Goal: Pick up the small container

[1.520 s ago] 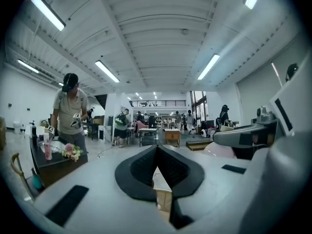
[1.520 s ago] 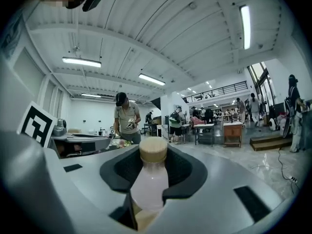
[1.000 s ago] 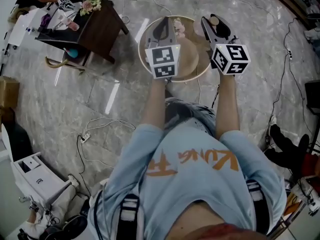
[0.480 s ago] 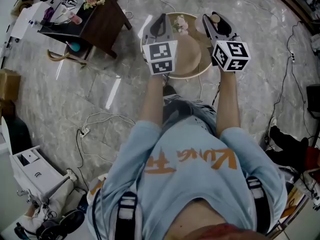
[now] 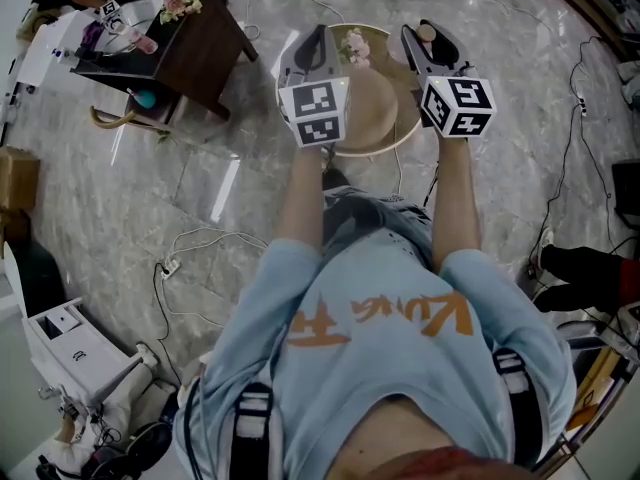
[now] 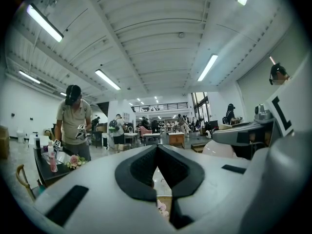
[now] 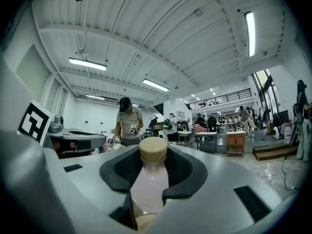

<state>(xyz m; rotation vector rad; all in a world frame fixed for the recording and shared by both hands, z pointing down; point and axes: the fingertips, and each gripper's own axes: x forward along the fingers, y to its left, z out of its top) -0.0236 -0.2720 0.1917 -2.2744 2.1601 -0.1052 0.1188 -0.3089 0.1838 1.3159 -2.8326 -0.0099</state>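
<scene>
Between the fingers of the right gripper (image 7: 153, 165) sits the small bottle (image 7: 147, 189), and the fingers are clamped on its pale body. Its long axis runs along the fingers, with the wooden cap (image 7: 153, 149) pointing forward, away from the person (just past the fingertips). It is at the right edge of the round surface (image 5: 375, 108). The left gripper (image 5: 318, 40) has its fingers pressed together on nothing. Pink flowers (image 5: 353, 46) lie between the two grippers. A dark side table (image 5: 205, 58) stands well apart to the left.
</scene>
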